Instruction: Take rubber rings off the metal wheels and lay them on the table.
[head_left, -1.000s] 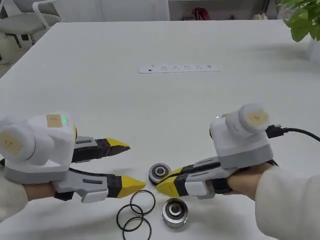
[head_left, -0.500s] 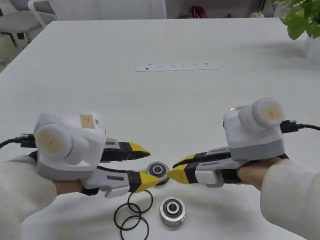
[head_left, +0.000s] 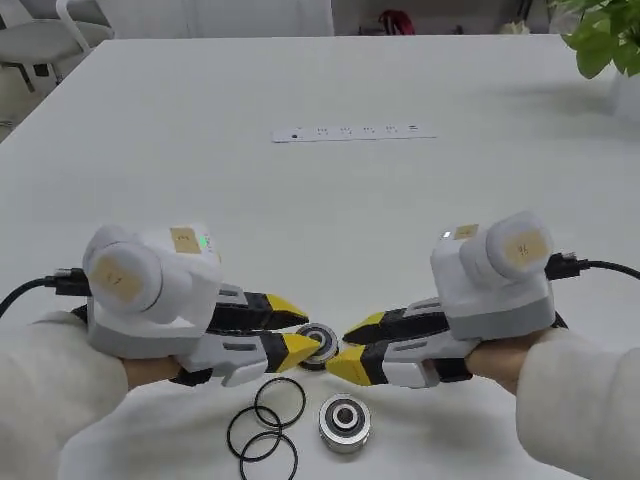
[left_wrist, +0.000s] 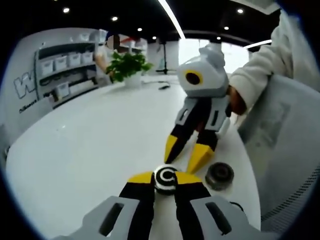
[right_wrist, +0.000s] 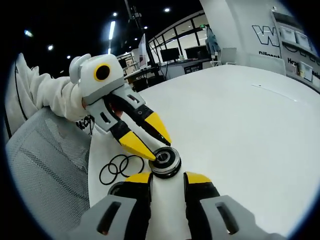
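A metal wheel (head_left: 322, 342) with a black rubber ring lies on the white table between both grippers. My left gripper (head_left: 298, 327) has its yellow tips pressed against either side of the wheel (left_wrist: 166, 179). My right gripper (head_left: 344, 347) faces it, open, tips just short of the wheel (right_wrist: 165, 162). A second wheel (head_left: 345, 422) with no ring sits nearer the front edge. Three loose black rings (head_left: 266, 430) lie overlapping to its left. The left gripper view has the right gripper (left_wrist: 192, 150) and the bare wheel (left_wrist: 220, 175); the right gripper view has the left gripper (right_wrist: 152, 142) and the rings (right_wrist: 120, 167).
A white power strip (head_left: 350, 132) lies mid-table farther back. A green plant (head_left: 600, 40) stands at the far right corner, and a chair (head_left: 40, 40) is beyond the far left edge. Cables trail from both grippers.
My left gripper's jaws have narrowed onto the ringed wheel. My right gripper has dropped slightly, its tips closer to the wheel's other side.
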